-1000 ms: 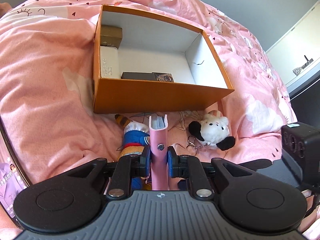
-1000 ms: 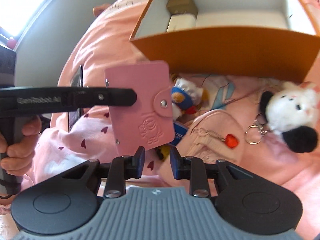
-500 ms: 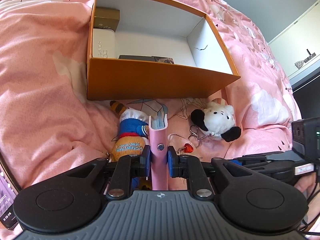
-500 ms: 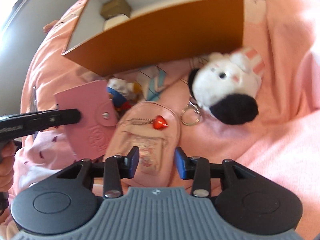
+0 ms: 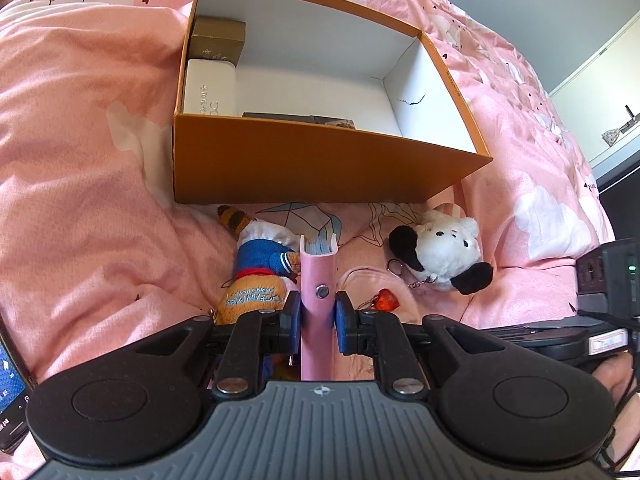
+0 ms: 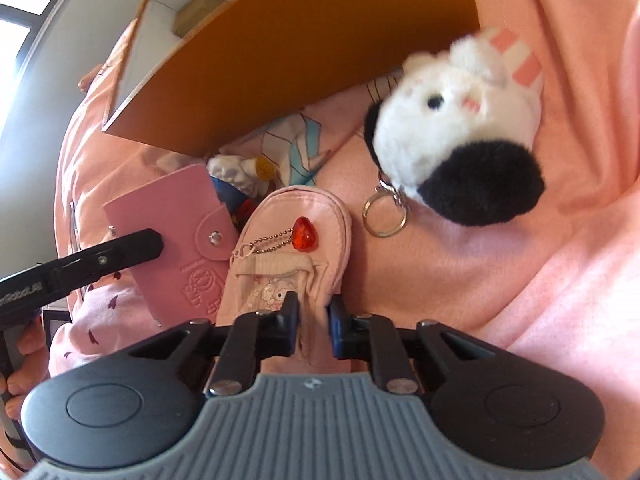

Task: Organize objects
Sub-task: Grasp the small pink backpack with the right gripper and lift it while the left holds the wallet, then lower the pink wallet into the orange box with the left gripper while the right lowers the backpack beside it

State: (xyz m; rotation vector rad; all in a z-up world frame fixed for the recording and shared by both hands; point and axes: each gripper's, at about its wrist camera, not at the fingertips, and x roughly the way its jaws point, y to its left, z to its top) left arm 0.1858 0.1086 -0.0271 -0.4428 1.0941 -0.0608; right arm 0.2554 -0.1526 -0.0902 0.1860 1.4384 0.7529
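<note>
My left gripper (image 5: 317, 304) is shut on a pink snap card holder (image 5: 317, 276), held upright on its edge above the bed. From the right wrist view the same card holder (image 6: 180, 216) shows flat, at the left. Just right of it lies a pink pouch (image 6: 296, 248) with a red heart charm (image 6: 305, 233). My right gripper (image 6: 314, 312) is closing on the pouch's near edge, with fabric bunched between the pads. An orange box (image 5: 320, 160) stands open beyond them.
A white and black plush keychain (image 6: 460, 140) lies right of the pouch, and a blue and orange plush (image 5: 260, 276) left of it. In the box are a gold box (image 5: 218, 38), a white case (image 5: 208, 88) and a dark flat item (image 5: 296, 117). Pink bedding surrounds everything.
My right gripper swung away from the card holder, rolled and came down onto the pink pouch. Its jaws widened, then closed on the pouch's edge. The left gripper kept its hold.
</note>
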